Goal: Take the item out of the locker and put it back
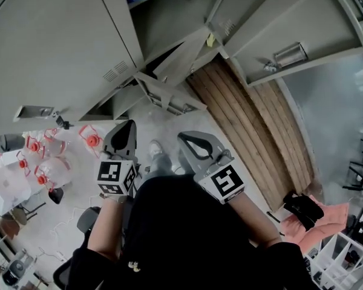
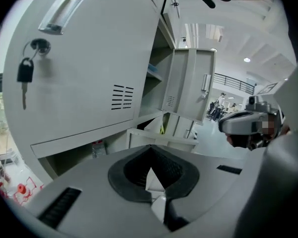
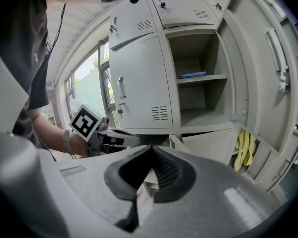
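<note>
The person's dark top fills the bottom of the head view, and both forearms reach forward from it side by side. The left gripper and the right gripper point toward the locker, noses tipped a little downward; each gripper's own view shows its jaws closed tip to tip with nothing between them, only background showing through the gap behind the tips. The item, a flat blue thing, lies on the upper shelf of the open compartment; its long axis runs across the shelf, side to side in the right gripper view, and which end leads I cannot tell. It sits above and beyond the right gripper's tips, a little to their right, well apart from both grippers; the compartment's door stands swung open at the right.
</note>
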A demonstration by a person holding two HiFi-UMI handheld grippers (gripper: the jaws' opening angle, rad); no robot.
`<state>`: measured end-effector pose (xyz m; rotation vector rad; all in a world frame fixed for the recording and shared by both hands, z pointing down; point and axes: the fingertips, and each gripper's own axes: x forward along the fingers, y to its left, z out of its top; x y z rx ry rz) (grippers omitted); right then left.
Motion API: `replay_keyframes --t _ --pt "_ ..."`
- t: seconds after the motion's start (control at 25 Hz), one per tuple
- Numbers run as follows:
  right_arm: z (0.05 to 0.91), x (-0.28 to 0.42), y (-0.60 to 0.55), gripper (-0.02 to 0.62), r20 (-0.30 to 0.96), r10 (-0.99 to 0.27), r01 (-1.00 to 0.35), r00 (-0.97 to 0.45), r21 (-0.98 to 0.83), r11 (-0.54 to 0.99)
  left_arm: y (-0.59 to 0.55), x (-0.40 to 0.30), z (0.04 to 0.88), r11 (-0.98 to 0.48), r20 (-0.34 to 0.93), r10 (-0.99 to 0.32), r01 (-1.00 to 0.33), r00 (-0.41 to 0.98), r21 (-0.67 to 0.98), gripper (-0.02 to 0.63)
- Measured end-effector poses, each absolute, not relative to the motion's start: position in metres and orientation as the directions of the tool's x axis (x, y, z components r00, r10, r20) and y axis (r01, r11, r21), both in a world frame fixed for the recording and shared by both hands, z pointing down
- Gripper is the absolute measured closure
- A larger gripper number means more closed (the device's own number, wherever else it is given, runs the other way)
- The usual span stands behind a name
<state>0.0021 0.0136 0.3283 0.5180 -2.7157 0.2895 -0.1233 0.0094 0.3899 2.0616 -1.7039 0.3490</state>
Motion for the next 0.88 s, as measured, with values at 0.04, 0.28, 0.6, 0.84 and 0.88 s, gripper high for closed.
replay_keyframes --t 0.04,0.28,0.6,0.84,0.88 --pt "0.327 0.002 0.014 0.597 0.379 -0.313 -0.384 -0.871 -0.126 0.915 0.011 -0.119 0.384 -0.156 0.458 -0.861 -0.972 0.222 0.177 0.594" --pt "0.315 0.001 0.008 0.597 0.340 -0.311 -0.370 -0.888 -0.124 0.921 0.020 -0.097 0.351 -0.222 0.453 -0.847 -0.960 0.277 0.170 0.592" --pt "0.300 0.001 0.001 0.597 0.297 -0.292 -0.341 -0.909 -0.125 0.932 0.024 -0.090 0.318 -0.225 0.389 -0.866 -0.941 0.313 0.254 0.594" --pt "0.290 0.001 -0.003 0.597 0.265 -0.279 -0.319 -0.923 -0.118 0.940 0.026 -0.093 0.297 -0.220 0.336 -0.896 -0.948 0.289 0.228 0.594" --pt "0.288 0.001 -0.003 0.597 0.264 -0.276 -0.316 -0.924 -0.121 0.941 0.027 -0.093 0.294 -0.215 0.326 -0.902 -0.950 0.282 0.227 0.594"
